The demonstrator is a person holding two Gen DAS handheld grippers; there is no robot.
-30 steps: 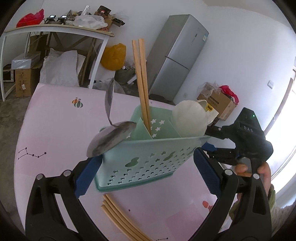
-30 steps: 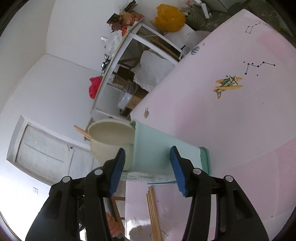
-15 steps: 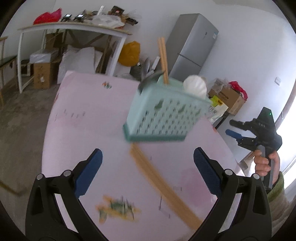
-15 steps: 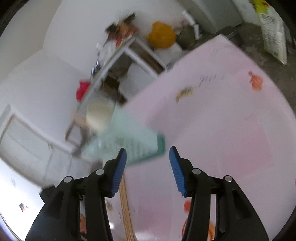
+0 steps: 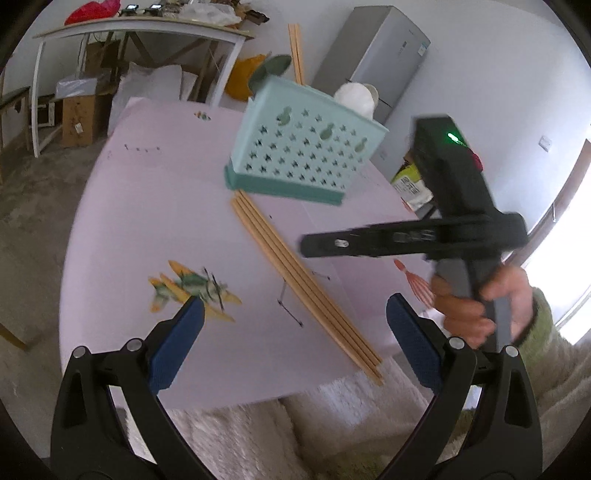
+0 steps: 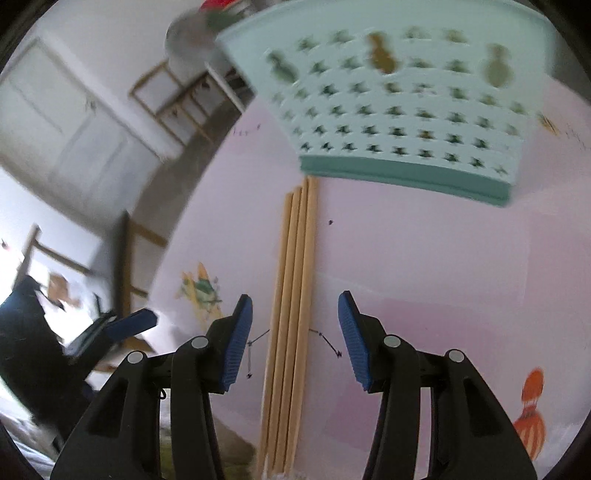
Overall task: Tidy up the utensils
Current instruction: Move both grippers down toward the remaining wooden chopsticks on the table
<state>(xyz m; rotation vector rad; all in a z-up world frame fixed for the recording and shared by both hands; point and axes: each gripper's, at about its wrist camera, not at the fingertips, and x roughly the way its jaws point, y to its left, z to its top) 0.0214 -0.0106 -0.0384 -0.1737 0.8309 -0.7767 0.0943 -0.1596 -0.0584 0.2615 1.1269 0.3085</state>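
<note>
A teal perforated basket (image 5: 303,158) (image 6: 399,110) stands on the pink table (image 5: 147,221), with two wooden chopsticks (image 5: 295,48), a spoon (image 5: 269,70) and a white ladle (image 5: 356,98) standing in it. Several more chopsticks (image 5: 303,280) (image 6: 291,295) lie side by side on the table, running from the basket to the front edge. My right gripper (image 6: 295,343) hovers open over them, a pad on each side, neither touching. My left gripper (image 5: 295,343) is open and empty near the front edge. A hand holds the right gripper (image 5: 310,245) side-on in the left wrist view.
A shaggy cream rug (image 5: 258,435) lies below the table's front edge. Behind the table are a cluttered white table (image 5: 140,29), cardboard boxes (image 5: 77,118), a yellow bag and a grey fridge (image 5: 373,55). A wooden chair (image 6: 173,103) stands off the left side.
Both grippers drew back from the basket, which they straddled a second ago. The right one rolled and swung down over the chopsticks on the table. The basket now stands free.
</note>
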